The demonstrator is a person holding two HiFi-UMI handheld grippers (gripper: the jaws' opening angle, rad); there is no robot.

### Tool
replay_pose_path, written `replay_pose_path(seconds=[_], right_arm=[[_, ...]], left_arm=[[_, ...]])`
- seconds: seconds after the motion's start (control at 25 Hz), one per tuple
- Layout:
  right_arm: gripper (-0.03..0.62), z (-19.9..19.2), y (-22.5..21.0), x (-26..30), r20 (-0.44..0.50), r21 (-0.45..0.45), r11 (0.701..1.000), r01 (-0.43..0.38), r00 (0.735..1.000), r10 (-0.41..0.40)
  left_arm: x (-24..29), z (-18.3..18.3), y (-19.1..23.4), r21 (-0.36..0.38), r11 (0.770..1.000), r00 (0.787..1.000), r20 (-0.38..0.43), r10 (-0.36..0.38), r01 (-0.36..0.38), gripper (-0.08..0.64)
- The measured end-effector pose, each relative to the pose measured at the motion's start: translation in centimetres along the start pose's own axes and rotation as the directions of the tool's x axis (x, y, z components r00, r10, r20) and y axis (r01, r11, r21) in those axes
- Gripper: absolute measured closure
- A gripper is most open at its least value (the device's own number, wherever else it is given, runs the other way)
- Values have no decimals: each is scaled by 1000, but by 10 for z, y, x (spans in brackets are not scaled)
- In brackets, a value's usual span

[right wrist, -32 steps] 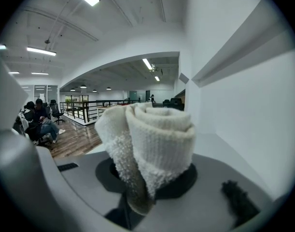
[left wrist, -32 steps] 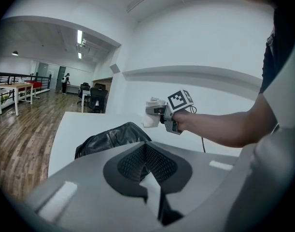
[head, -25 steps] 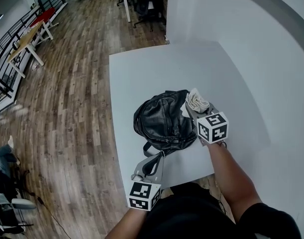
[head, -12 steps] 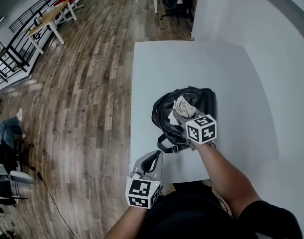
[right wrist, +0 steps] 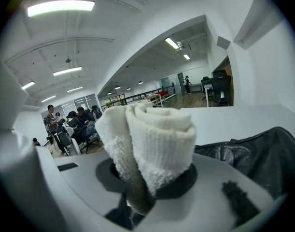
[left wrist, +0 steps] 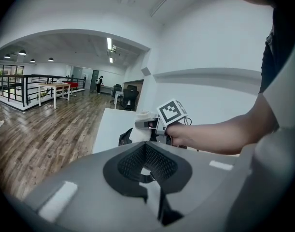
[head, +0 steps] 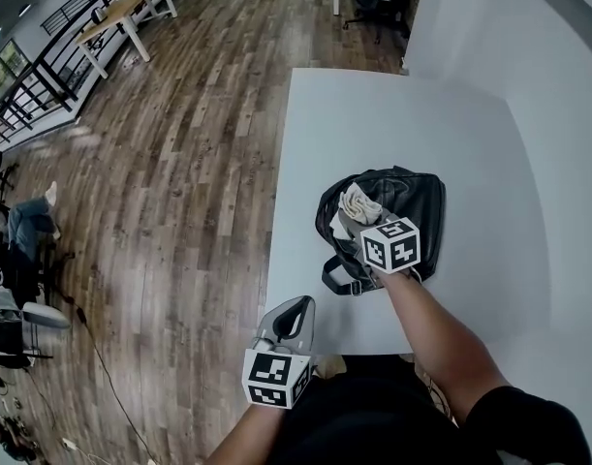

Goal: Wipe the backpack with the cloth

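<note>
Over one backpack (head: 412,206), one cloth (head: 357,204)

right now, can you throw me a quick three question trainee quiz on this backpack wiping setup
1. True or false: the left gripper holds the cloth.
2. The backpack lies on: A) a sofa B) the white table C) a shelf.
3. Short answer: what colour is the backpack?

Key: 1 false, the right gripper is shut on it, and the left gripper's jaws are together on nothing. 2 B. 3 black.
</note>
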State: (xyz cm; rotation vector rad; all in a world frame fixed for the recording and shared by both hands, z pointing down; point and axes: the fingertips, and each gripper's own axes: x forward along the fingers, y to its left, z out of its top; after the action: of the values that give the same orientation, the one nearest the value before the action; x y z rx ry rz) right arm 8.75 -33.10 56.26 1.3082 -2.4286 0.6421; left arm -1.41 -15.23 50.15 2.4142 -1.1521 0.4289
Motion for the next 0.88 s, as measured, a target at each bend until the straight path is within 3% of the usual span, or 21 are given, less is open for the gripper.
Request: replay_pose_path(seconds=[0.32,0.88], right_arm=[[502,-14,0,-3,-52,-57,998,-1,999,-2],[502,-26,-15,-37,-46,-25,999,47,998,-49]], left_arm=[[9,-1,-5,0,1000,1000,-8,-13,13,554],[19,0,-26,35,996,997,-15,-76,77,554]])
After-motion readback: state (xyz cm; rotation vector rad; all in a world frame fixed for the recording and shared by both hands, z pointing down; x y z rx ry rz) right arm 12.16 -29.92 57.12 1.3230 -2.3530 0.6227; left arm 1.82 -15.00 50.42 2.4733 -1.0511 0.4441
